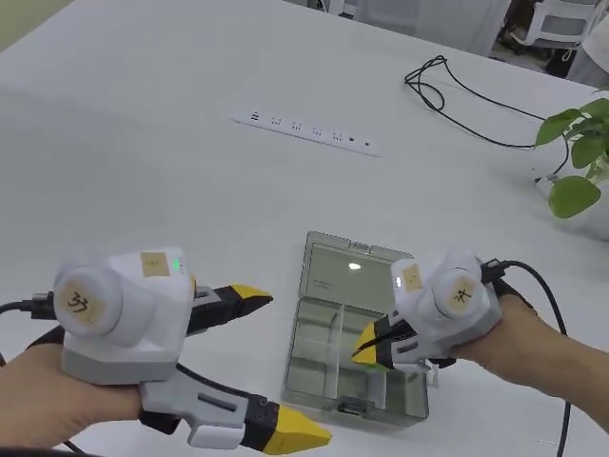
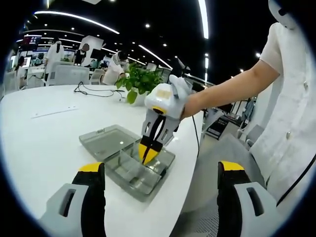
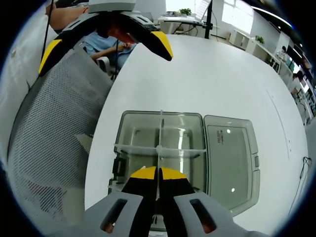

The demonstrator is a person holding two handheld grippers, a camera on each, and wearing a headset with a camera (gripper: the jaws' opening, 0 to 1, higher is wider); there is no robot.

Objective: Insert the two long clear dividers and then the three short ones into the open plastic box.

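Box [image 1: 295, 362] near table [image 1: 143, 143] edge | right claw [image 3: 158, 170] pinches divider [image 3: 160, 129] | left claw [image 2: 160, 167] spread (apart)

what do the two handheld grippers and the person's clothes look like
Both are white and grey plastic units with black jaws ending in yellow tips. The left gripper has a round cap bearing a tan sticker handwritten 33 and a small green light; the right gripper has tan stickers too. A black cable runs from each. The person wears a white short-sleeved buttoned top.
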